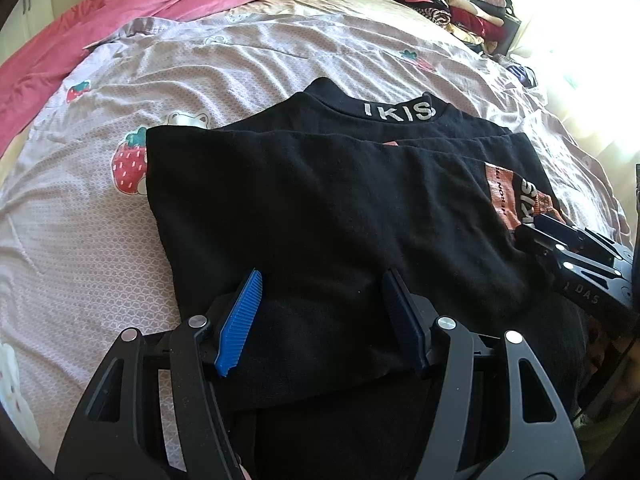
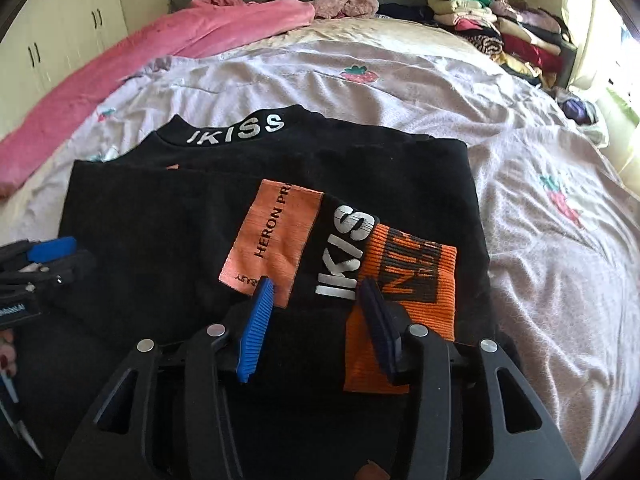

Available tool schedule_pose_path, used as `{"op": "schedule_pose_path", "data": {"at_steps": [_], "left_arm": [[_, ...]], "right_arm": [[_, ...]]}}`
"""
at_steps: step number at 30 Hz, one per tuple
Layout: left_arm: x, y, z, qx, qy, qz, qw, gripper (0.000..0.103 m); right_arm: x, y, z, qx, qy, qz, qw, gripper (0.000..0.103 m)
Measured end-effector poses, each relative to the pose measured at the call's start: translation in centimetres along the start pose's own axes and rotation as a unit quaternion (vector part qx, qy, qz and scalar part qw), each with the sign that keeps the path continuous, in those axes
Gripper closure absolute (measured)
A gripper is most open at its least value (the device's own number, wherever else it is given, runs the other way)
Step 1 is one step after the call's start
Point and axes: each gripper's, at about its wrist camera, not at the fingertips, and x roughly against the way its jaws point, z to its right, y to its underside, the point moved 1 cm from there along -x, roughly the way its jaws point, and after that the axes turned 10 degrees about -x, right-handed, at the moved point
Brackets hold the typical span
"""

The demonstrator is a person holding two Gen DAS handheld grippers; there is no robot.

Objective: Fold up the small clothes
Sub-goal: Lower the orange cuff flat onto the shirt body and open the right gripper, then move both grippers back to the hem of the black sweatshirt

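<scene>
A black sweater [image 1: 320, 200] lies folded on the bed, its collar lettered "IKISS" [image 2: 236, 130] at the far side. Orange patches [image 2: 276, 240] and an orange ribbed cuff [image 2: 416, 280] show on its right part. My left gripper [image 1: 323, 276] stands open low over the sweater's near fold, blue pads [image 1: 240, 316] wide apart with black cloth lying between them. My right gripper [image 2: 317, 284] is open too, over the sleeve with the white lettering and the cuff. Each gripper shows in the other's view: the right [image 1: 536, 228] at the sweater's right edge, the left [image 2: 64, 258] at its left edge.
The bedsheet [image 1: 100, 240] is pale with strawberry prints. A pink blanket [image 1: 120, 12] lies along the far left. Stacks of folded clothes [image 2: 500, 32] sit at the far right corner. Cupboards [image 2: 60, 28] stand left of the bed, and a hand [image 2: 6, 360] is at the left edge.
</scene>
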Motion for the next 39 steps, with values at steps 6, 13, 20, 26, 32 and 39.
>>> {"op": "schedule_pose_path", "data": {"at_steps": [6, 13, 20, 26, 32, 39], "left_arm": [[0.1, 0.0, 0.0, 0.001, 0.003, 0.001, 1.0000, 0.048], [0.2, -0.1, -0.1, 0.002, 0.005, 0.002, 1.0000, 0.048], [0.3, -0.1, 0.0, 0.000, 0.004, 0.002, 1.0000, 0.048], [0.8, -0.2, -0.1, 0.004, 0.009, 0.004, 0.9999, 0.048], [1.3, -0.2, 0.1, 0.000, 0.010, 0.007, 0.9999, 0.040], [2.3, -0.5, 0.1, 0.002, 0.011, 0.019, 0.9998, 0.029]], "right_arm": [[0.6, 0.2, -0.6, 0.002, 0.007, 0.006, 1.000, 0.054], [2.2, -0.1, -1.2, -0.004, -0.013, 0.019, 1.000, 0.047], [3.2, 0.4, -1.8, -0.002, -0.027, 0.025, 0.999, 0.039], [4.0, 0.5, -1.9, -0.010, -0.035, 0.031, 0.999, 0.027], [4.7, 0.5, -2.0, -0.011, -0.029, 0.039, 0.999, 0.018], [5.8, 0.5, -1.8, -0.014, -0.027, 0.049, 0.998, 0.012]]}}
